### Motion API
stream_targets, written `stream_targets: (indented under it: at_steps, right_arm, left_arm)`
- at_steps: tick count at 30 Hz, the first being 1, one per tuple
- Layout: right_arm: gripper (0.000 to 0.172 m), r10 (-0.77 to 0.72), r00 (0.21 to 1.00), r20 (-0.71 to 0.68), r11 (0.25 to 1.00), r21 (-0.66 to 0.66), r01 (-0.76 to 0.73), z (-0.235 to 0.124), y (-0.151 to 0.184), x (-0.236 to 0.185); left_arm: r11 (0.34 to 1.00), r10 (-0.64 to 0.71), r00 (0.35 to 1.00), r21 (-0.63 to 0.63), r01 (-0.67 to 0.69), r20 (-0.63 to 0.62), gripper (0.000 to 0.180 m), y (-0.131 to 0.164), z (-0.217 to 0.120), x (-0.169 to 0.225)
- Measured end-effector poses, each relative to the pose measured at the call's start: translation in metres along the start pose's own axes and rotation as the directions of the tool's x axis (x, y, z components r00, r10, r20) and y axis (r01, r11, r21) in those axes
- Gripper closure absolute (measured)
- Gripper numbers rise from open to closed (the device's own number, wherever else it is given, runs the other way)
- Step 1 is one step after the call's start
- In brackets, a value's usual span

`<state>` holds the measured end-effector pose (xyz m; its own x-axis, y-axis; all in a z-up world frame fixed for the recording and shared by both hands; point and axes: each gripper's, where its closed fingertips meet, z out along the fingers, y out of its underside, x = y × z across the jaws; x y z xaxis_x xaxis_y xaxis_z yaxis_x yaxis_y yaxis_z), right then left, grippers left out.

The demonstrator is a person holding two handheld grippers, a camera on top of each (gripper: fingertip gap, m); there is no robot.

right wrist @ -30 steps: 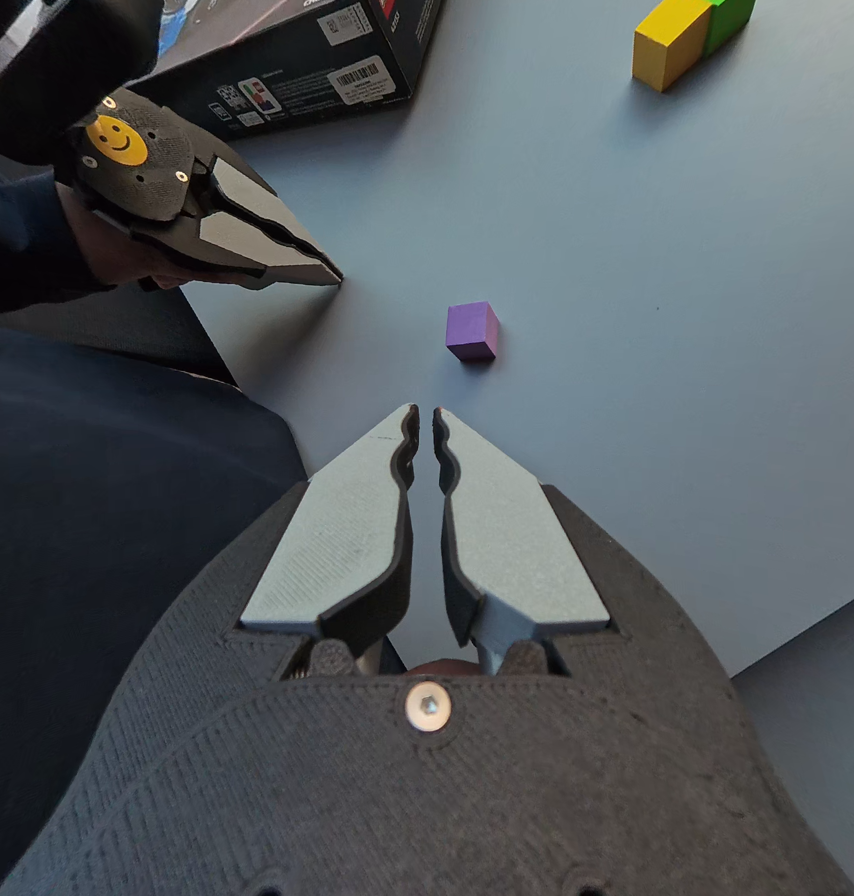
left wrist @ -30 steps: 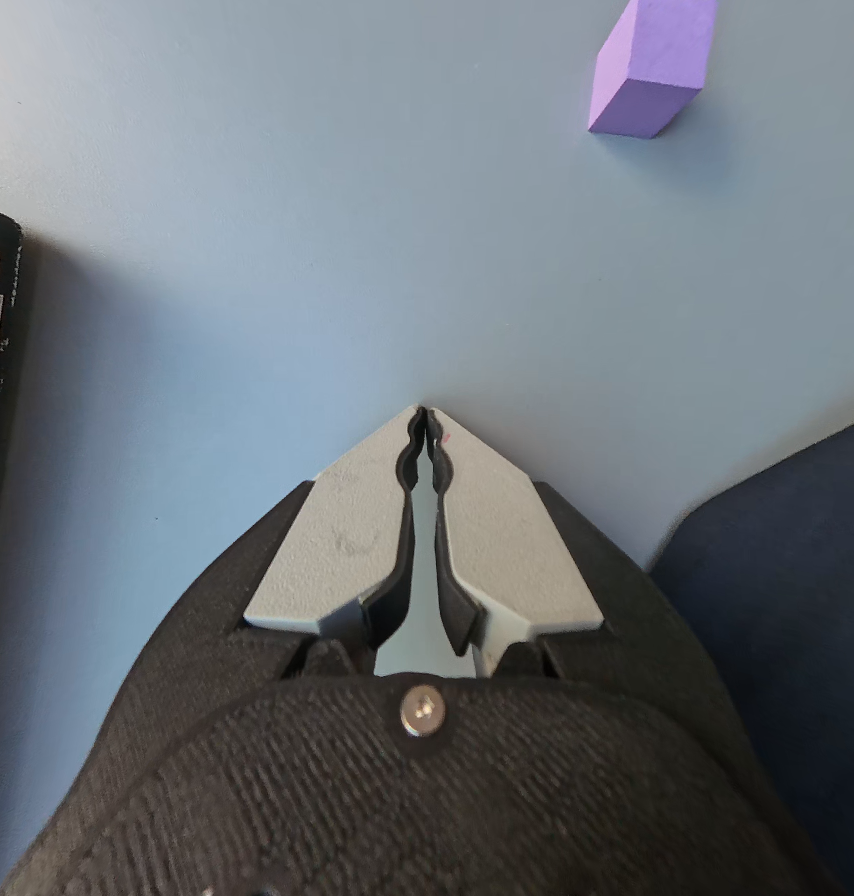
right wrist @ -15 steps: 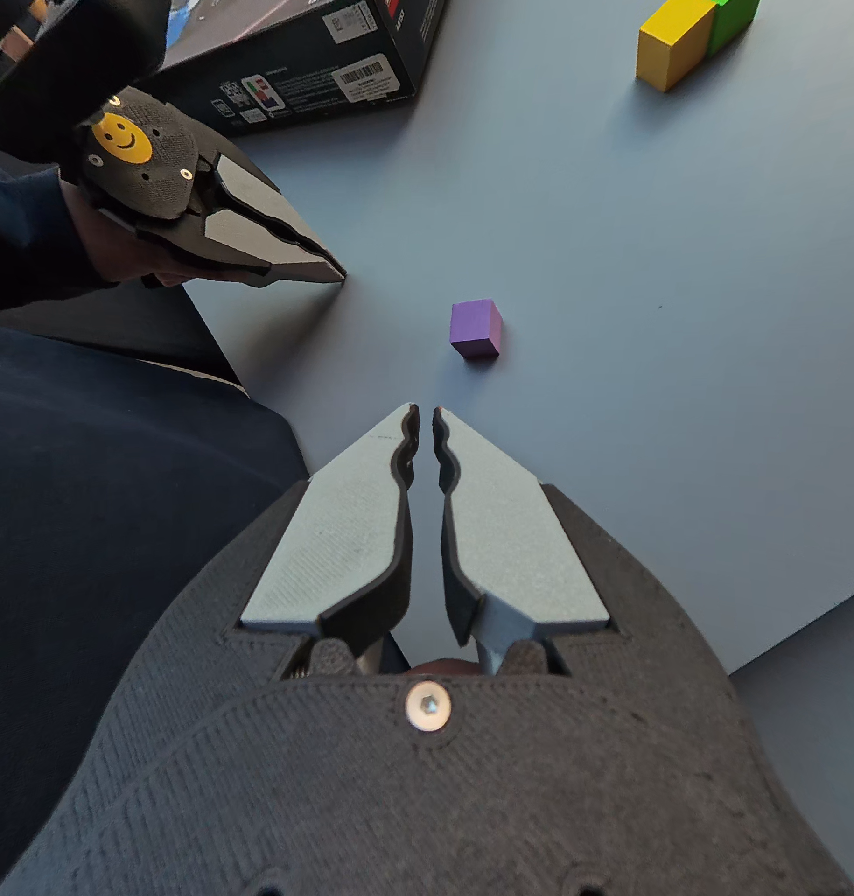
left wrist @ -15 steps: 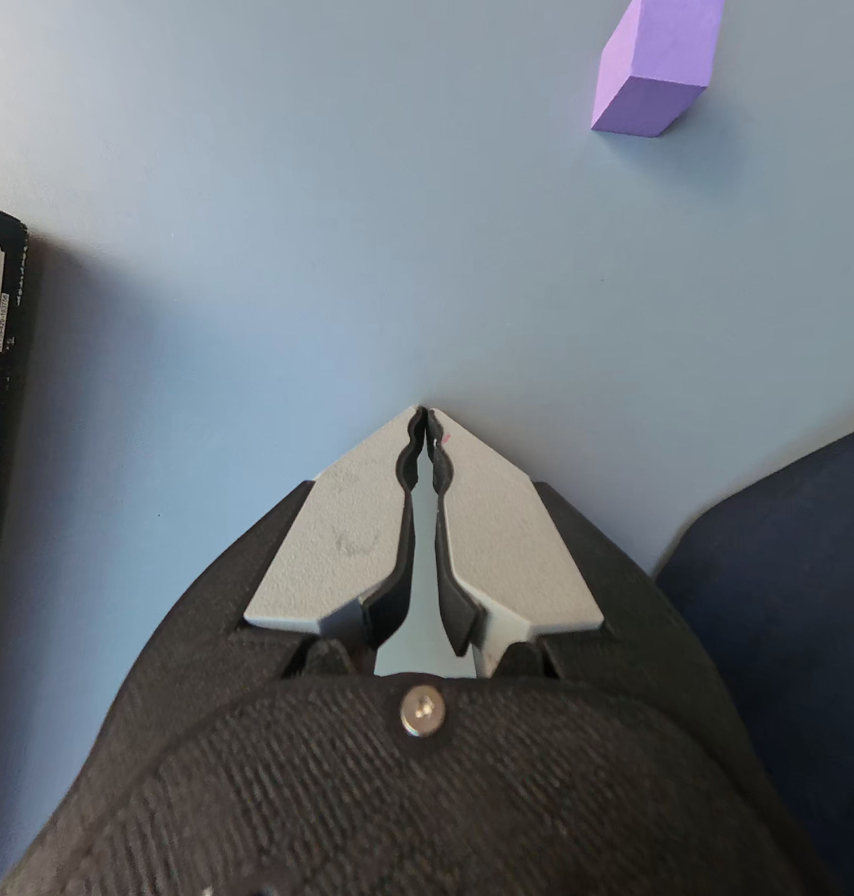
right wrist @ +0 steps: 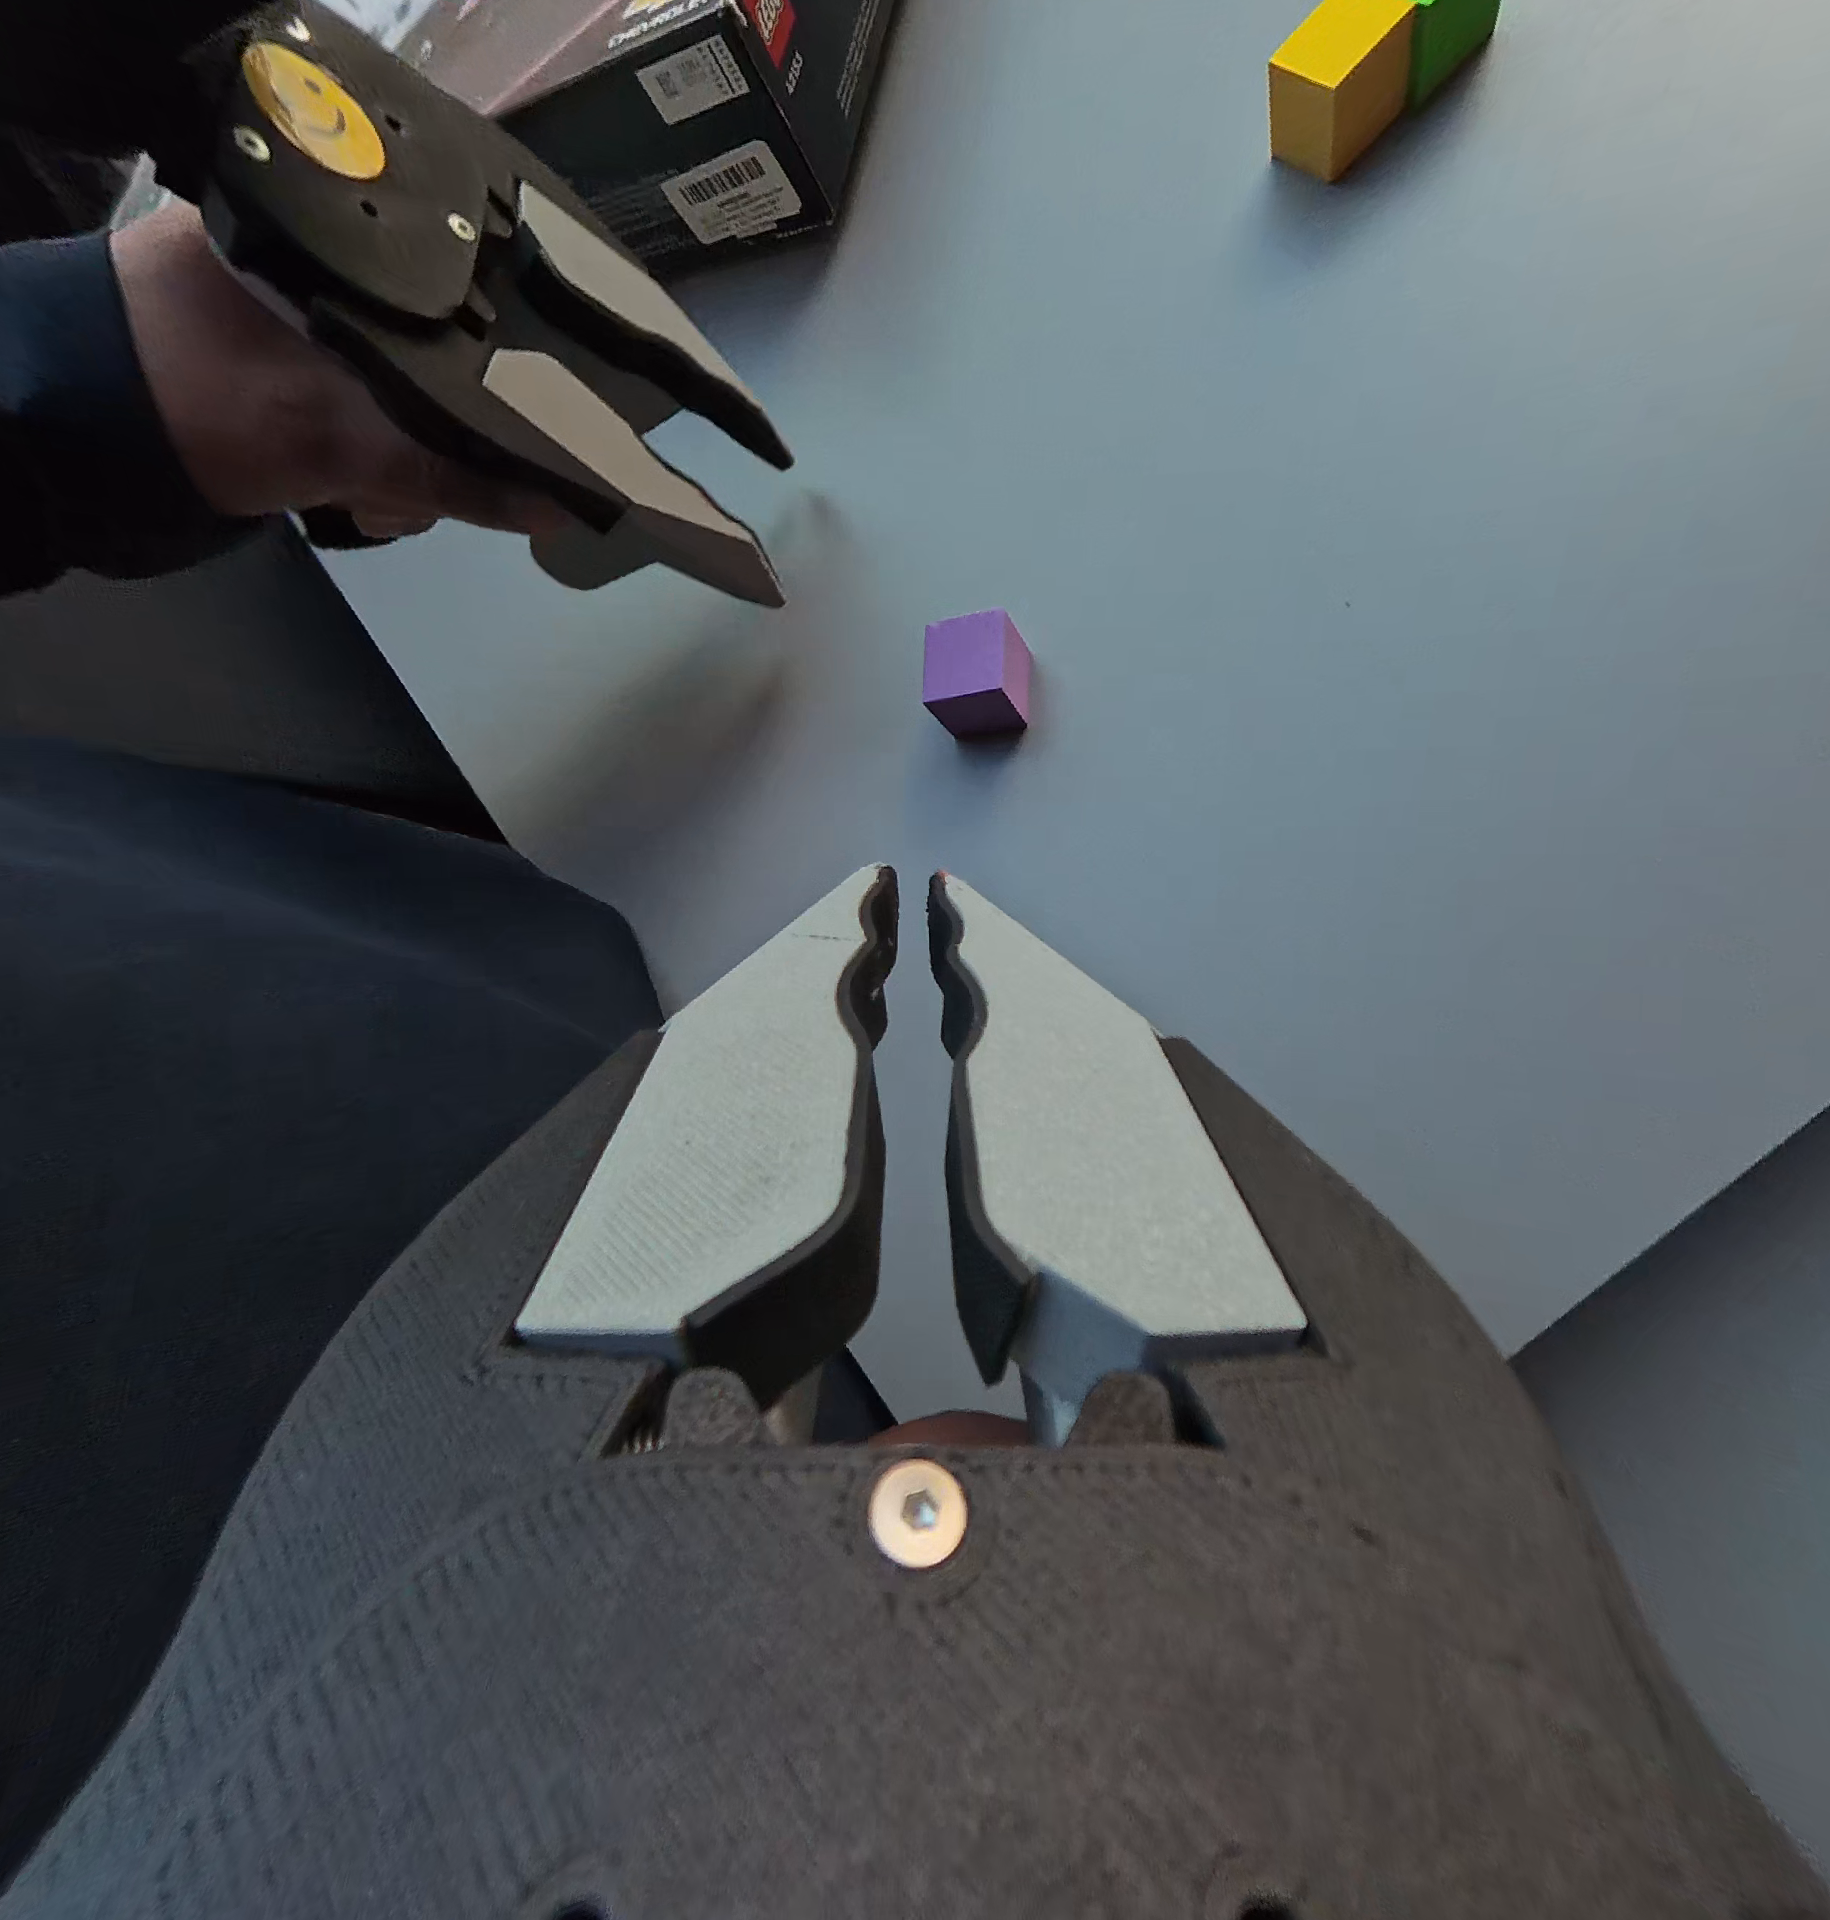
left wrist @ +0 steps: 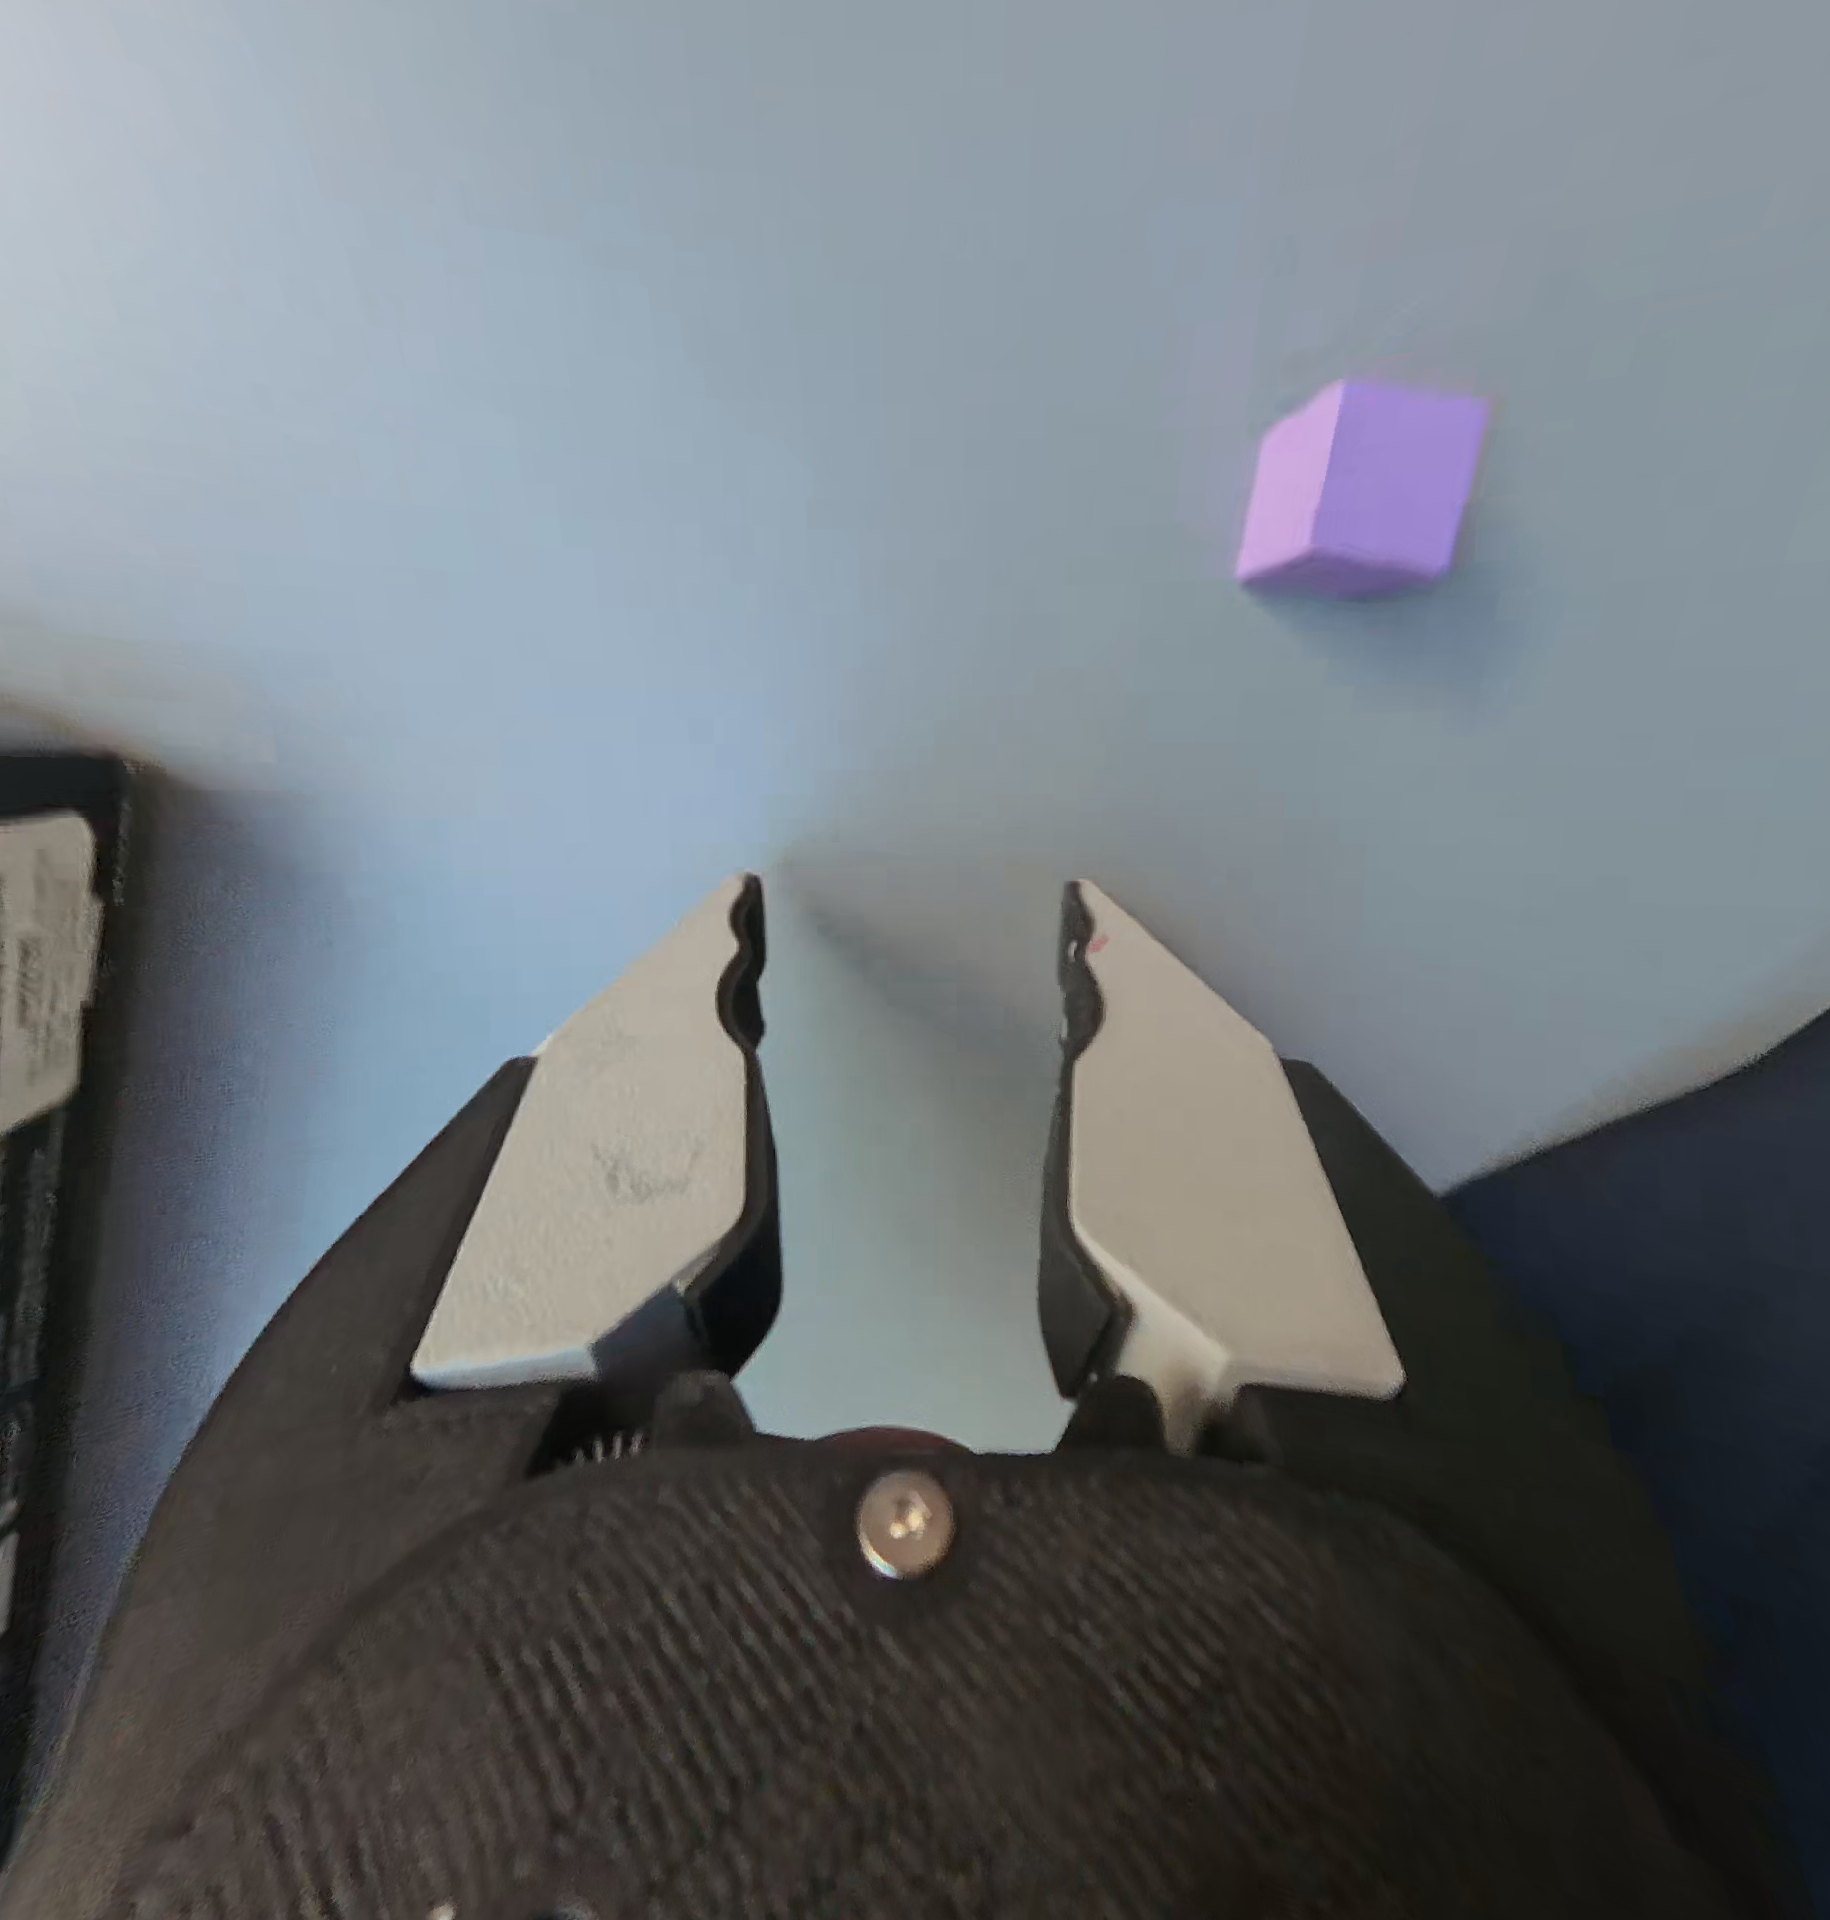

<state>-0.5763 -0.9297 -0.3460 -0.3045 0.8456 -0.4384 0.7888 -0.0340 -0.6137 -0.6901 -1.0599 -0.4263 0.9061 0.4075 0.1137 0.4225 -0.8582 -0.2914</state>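
Note:
A purple cube (left wrist: 1358,488) sits on the blue-grey table (left wrist: 682,416), ahead and to the right of my left gripper (left wrist: 911,894). The left gripper is open, with nothing between its fingers, and hovers just above the table. In the right wrist view the left gripper (right wrist: 781,530) shows at the upper left, held by a hand, its tips a short way left of the purple cube (right wrist: 973,675). My right gripper (right wrist: 913,878) is shut and holds nothing. It hovers just short of the cube, which lies straight ahead of its tips.
A black cardboard box (right wrist: 703,125) lies at the far left, also at the left edge of the left wrist view (left wrist: 17,1039). A yellow block (right wrist: 1326,94) touches a green block (right wrist: 1451,42) at the far right. Dark clothing (right wrist: 215,1039) covers the near left. The table edge (right wrist: 1513,1340) runs at the right.
The left gripper has opened from shut, lifted off the table and swung toward the purple cube. The right gripper has stayed shut and almost still.

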Motion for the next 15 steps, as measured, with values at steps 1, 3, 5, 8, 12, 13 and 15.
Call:
stream_targets:
  at_steps: [1,3,5,8,12,13,15]
  right_arm:
    - [0.169,0.005,1.0,-0.004,1.0,0.003,-0.005,-0.002,0.001,0.001]
    - [0.169,0.018,1.0,-0.014,1.0,0.011,-0.018,-0.006,0.005,0.004]
    - [0.169,0.035,0.999,-0.024,0.999,0.018,-0.035,-0.011,0.009,0.008]
    - [0.169,0.062,0.997,-0.04,0.998,0.027,-0.061,-0.018,0.016,0.014]
    - [0.169,0.091,0.995,-0.049,0.995,0.036,-0.09,-0.024,0.024,0.02]
    - [0.169,0.097,0.994,-0.047,0.995,0.034,-0.095,-0.023,0.025,0.02]
    - [0.168,0.099,0.994,-0.039,0.995,0.02,-0.098,-0.021,0.028,0.02]
  left_arm:
    - [1.0,0.002,1.0,0.015,-0.003,0.007,0.125,-0.011,0.0,-0.002]
    - [0.999,0.01,1.0,0.043,-0.011,0.029,0.128,-0.031,0.001,-0.007]
    - [0.999,0.015,0.999,0.039,-0.016,0.035,0.13,-0.041,0.006,-0.011]
    - [1.0,0.016,1.0,-0.004,-0.016,0.023,0.13,-0.043,0.016,-0.01]
    - [1.0,0.027,1.0,0.013,-0.027,0.0,0.132,-0.041,0.015,0.003]
    - [1.0,0.023,1.0,0.011,-0.023,-0.015,0.132,-0.037,0.014,0.007]
    - [1.0,0.018,0.999,-0.004,-0.018,-0.035,0.131,-0.026,0.014,0.015]
